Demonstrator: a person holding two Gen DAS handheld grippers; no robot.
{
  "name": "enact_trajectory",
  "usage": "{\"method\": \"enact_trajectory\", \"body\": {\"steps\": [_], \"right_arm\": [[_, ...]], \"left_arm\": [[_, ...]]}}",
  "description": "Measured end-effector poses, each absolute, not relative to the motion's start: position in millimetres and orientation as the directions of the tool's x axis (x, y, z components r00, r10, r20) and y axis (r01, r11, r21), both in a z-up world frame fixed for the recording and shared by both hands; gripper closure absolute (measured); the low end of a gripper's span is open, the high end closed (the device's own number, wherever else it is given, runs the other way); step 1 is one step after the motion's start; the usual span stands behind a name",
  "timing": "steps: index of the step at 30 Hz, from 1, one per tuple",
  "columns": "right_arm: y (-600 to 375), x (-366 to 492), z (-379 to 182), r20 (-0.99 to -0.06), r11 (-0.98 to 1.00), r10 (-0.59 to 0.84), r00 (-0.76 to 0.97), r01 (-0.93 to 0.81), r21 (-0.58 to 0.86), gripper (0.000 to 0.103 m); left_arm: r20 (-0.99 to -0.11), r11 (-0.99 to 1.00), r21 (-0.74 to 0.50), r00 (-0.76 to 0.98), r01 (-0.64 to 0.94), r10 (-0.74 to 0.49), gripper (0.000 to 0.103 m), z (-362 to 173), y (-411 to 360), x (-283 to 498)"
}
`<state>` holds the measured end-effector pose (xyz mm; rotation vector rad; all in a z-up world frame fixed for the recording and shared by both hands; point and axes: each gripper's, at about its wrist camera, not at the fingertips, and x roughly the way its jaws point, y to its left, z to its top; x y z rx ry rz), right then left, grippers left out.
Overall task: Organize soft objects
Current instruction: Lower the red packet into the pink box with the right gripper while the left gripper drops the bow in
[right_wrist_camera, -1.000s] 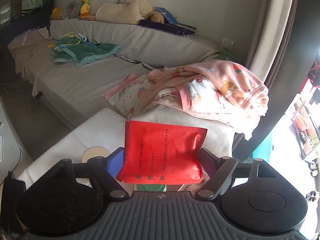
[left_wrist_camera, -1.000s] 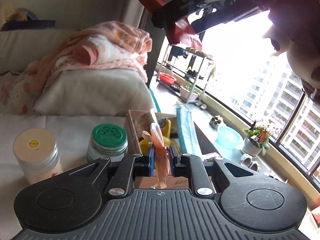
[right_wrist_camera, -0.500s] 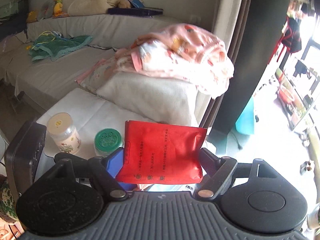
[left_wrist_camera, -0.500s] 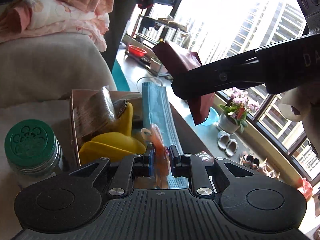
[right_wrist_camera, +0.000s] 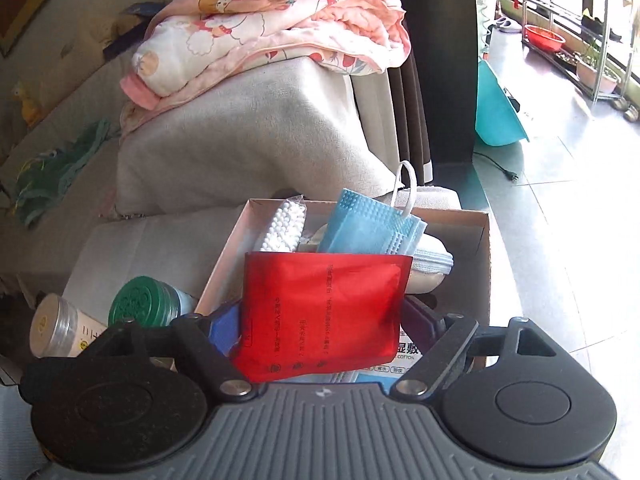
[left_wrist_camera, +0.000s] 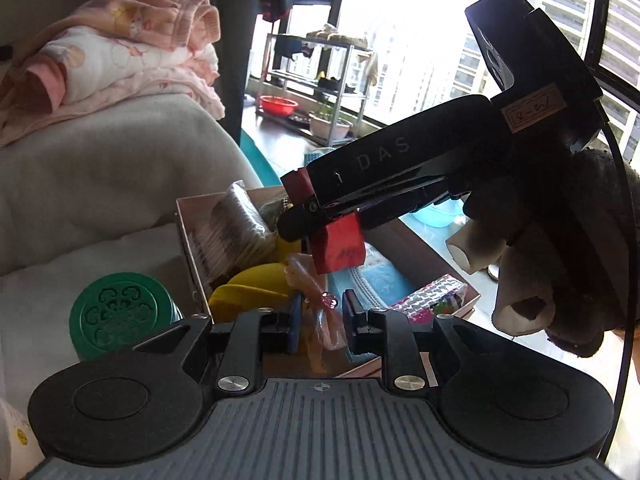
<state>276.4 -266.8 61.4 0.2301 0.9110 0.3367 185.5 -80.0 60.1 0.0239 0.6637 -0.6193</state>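
over the cardboard box [right_wrist_camera: 476,240] of soft things, the right tool [right_wrist_camera: 320,320] grips a red pouch [right_wrist_camera: 320,312] across its width, while the left tool [left_wrist_camera: 319,316], jaws just widening, loosely brackets a clear pink-tinted wrapper [left_wrist_camera: 324,320]

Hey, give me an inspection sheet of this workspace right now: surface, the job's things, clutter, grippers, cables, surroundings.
Surface: white-covered table beside a grey sofa.
Job's things: cardboard box holding blue face masks, cotton swabs, yellow item.
Clutter: green-lidded jar, white-lidded jar.
Grippers: right gripper shut on red packet above the box; left gripper jaws just opening, orange wrapped piece between them.
Cables: plug lead on floor.
Surroundings: pink blanket, window, plant rack.
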Motion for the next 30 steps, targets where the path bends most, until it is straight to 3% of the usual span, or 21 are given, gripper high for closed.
{"method": "enact_trajectory", "body": {"steps": [8,12,16,18,25,28,30], "right_arm": [[-242.3,251.2,90.1,-0.709,0.954,0.299,0.638,-0.188,0.234,0.02],[-233.9,252.3,94.0,-0.755,0.94,0.34,0.561,-0.223,0.257,0.018],[-228.8,266.5,75.9,-0.817,0.974,0.225,0.531,-0.135,0.181,0.018],[-232.2,270.7,57.6,-0.841,0.982,0.189,0.508,-0.084,0.17,0.018],[-249.0,264.6,50.2,-0.809,0.953,0.296,0.508,-0.098,0.287,0.018],[-251.7,256.2,55.7,-0.796,0.951,0.306,0.522,-0.131,0.28,0.018],[-255.1,247.7,62.6,-0.779,0.963,0.266,0.568,-0.123,0.239,0.017]], "left_arm": [[-0.472,0.777,-0.317,0.62,0.544,-0.627,0.079,61.9,-39.9,170.2],[-0.435,0.777,-0.322,0.644,0.541,-0.629,0.079,66.5,-33.0,158.8],[-0.396,0.747,-0.306,0.634,0.59,-0.664,0.079,75.1,-39.4,148.2],[-0.405,0.742,-0.28,0.626,0.609,-0.666,0.079,77.7,-51.8,147.6],[-0.484,0.74,-0.26,0.579,0.621,-0.656,0.079,58.7,-103.3,183.3],[-0.5,0.75,-0.262,0.579,0.607,-0.644,0.091,50.5,-111.4,195.9],[-0.521,0.764,-0.263,0.579,0.59,-0.627,0.09,46.1,-114.0,200.5]]}}
